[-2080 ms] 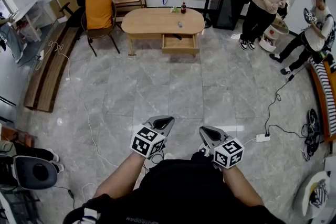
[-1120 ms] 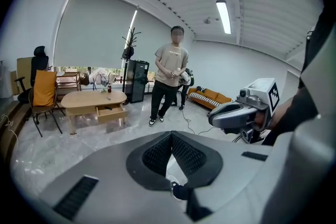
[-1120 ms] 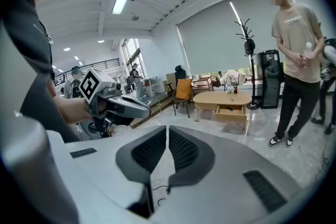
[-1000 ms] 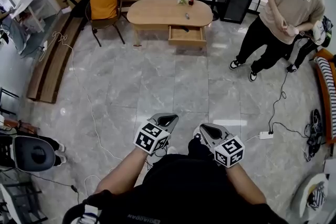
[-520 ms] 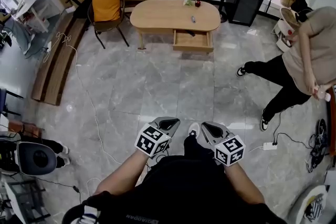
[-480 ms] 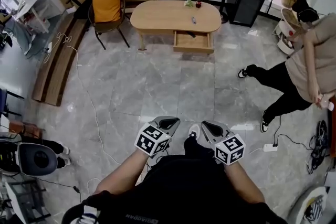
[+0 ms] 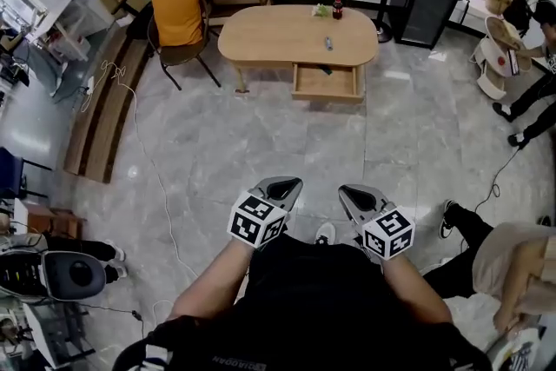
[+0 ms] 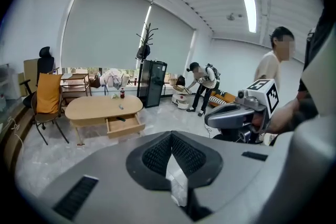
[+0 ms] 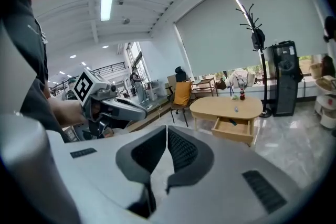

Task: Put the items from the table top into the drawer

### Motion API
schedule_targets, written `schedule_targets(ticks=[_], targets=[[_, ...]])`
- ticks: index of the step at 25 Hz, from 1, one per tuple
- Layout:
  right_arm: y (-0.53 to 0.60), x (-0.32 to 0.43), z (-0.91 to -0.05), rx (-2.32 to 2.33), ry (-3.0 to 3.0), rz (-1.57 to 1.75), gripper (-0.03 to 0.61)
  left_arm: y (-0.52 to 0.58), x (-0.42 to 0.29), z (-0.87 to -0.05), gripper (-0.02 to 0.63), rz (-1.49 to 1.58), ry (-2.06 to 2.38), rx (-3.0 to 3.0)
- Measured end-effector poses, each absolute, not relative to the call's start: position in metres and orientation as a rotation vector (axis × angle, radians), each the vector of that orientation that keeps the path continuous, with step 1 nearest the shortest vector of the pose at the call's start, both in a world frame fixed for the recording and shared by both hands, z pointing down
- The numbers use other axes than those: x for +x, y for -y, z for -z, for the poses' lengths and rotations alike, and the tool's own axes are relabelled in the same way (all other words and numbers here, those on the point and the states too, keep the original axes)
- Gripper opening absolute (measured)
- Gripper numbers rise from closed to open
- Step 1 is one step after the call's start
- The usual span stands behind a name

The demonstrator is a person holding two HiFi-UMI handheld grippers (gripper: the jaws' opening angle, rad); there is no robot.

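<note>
Left gripper, right gripper closed; one table, one open drawer

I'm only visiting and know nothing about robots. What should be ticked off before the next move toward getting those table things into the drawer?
1. Drawer open: ok. It stands pulled out of the oval wooden table, and a dark object lies inside.
2. Items waiting on top: ok. A dark bottle and a small grey object are there.
3. Grippers empty: ok. Nothing sits between the jaws of the left gripper or the right gripper.
4. Jaws ready to grasp: not ok. Both pairs are together.
5. Table within reach: not ok. A wide stretch of floor lies between the grippers and the table.
</note>
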State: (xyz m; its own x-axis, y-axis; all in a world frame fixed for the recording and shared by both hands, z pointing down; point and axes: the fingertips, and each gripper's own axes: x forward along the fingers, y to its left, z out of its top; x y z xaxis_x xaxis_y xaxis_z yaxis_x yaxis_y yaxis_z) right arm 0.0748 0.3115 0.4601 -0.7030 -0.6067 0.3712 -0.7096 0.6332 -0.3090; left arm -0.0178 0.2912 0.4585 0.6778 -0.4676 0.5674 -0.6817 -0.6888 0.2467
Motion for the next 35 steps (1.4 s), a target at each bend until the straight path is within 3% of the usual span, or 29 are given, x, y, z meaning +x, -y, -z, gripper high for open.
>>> schedule_targets(ticks=[11,20,28,35], targets=[[-0.226,0.098,-0.496,1.133,2.562,-0.786,0.005,-0.208,-0.006,-0.493,0.005,-0.74,0.81,2.396],[-0.085,0.098,-0.495,1.232,2.479,-0.723,0.005,-0.05,-0.001,-0.491,0.005,-0.716,0.707,2.499],[0.043,0.072,-0.497,1.334,2.389,-0.776,0.005,0.1,-0.042,-0.478,0.005,-0.709,0.685,2.591],[0.104,0.054,-0.518,1.253,2.349,-0.804,0.005,0.15,-0.075,-0.499,0.005,-0.713,0.726,2.507]])
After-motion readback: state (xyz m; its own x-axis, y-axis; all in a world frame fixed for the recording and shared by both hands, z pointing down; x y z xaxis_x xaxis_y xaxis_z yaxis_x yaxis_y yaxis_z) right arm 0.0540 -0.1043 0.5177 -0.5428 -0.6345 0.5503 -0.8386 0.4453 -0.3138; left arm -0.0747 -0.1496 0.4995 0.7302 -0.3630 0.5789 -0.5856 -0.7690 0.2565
